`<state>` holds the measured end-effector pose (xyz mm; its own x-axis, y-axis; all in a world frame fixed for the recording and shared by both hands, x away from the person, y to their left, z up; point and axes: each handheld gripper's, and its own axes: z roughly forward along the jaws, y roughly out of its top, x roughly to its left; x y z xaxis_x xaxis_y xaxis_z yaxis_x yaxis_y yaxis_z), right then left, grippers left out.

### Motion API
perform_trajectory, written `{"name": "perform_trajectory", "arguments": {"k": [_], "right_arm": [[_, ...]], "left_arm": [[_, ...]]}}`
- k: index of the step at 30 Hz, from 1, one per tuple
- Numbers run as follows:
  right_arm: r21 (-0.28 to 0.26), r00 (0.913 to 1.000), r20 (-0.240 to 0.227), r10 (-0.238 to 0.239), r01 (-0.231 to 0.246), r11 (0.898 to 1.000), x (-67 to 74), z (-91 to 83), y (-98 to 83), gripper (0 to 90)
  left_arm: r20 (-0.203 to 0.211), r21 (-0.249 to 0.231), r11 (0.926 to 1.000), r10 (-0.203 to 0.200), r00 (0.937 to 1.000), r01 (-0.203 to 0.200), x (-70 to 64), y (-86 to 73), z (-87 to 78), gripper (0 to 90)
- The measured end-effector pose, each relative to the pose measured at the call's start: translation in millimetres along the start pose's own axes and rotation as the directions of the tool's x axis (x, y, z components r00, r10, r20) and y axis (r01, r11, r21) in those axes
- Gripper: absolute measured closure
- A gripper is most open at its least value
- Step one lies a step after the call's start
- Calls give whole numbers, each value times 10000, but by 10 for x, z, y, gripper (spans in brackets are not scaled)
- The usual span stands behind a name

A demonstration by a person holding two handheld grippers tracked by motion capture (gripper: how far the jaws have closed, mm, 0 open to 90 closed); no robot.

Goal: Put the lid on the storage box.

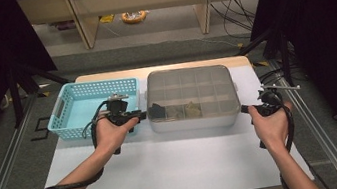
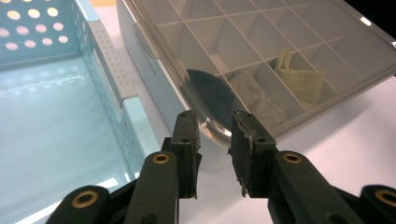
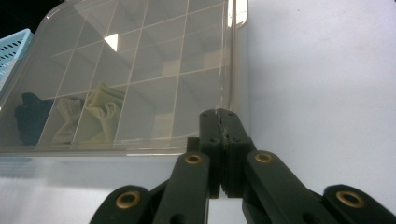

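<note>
Fingers first: from the high view, left gripper (image 1: 142, 114) and right gripper (image 1: 243, 109) flank the lidded divider box (image 1: 192, 96) mid-tabletop, blue basket (image 1: 70, 106) toward the left edge. Left gripper view: fingers (image 2: 187, 140) narrowly parted, holding nothing, at the box's corner. Right gripper view: fingers (image 3: 210, 133) pressed together at the box's lid edge.

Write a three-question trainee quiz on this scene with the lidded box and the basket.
1. True or false: the lid of the divided box is on.
2. How many folded cloth items lie in its near row? A) one B) three C) five
3. Which gripper's jaws are pressed together at the lid's near corner: the left gripper or the right gripper?

Key: 1 true; 2 B; 3 the right gripper.
</note>
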<state>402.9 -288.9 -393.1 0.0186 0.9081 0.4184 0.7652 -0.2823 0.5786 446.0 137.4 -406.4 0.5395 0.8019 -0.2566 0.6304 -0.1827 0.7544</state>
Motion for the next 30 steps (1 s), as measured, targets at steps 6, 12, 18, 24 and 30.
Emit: {"name": "perform_trajectory", "arguments": {"k": [6,12,18,24,30], "right_arm": [[-29,10000,-21,52,-52,10000,-9,-57,-80,896],[-127,9998,-33,-210,209,9997,-52,-57,-166,896],[-55,9989,-78,-473,473,9989,-112,-57,-323,882],[-162,9958,-88,-914,913,9957,-169,-54,-428,856],[-35,9976,-11,-697,697,9976,-176,-82,-537,817]], "left_arm": [[133,-122,9999,11,9999,-9,34,-121,-137,694],[158,-568,9984,8,9999,1,34,-227,-245,680],[40,-797,9960,410,9992,-405,81,-391,-385,650],[-125,-1138,9920,539,9985,-549,118,-581,-435,612],[-233,-1192,9902,709,9972,-732,155,-782,-479,573]]}}
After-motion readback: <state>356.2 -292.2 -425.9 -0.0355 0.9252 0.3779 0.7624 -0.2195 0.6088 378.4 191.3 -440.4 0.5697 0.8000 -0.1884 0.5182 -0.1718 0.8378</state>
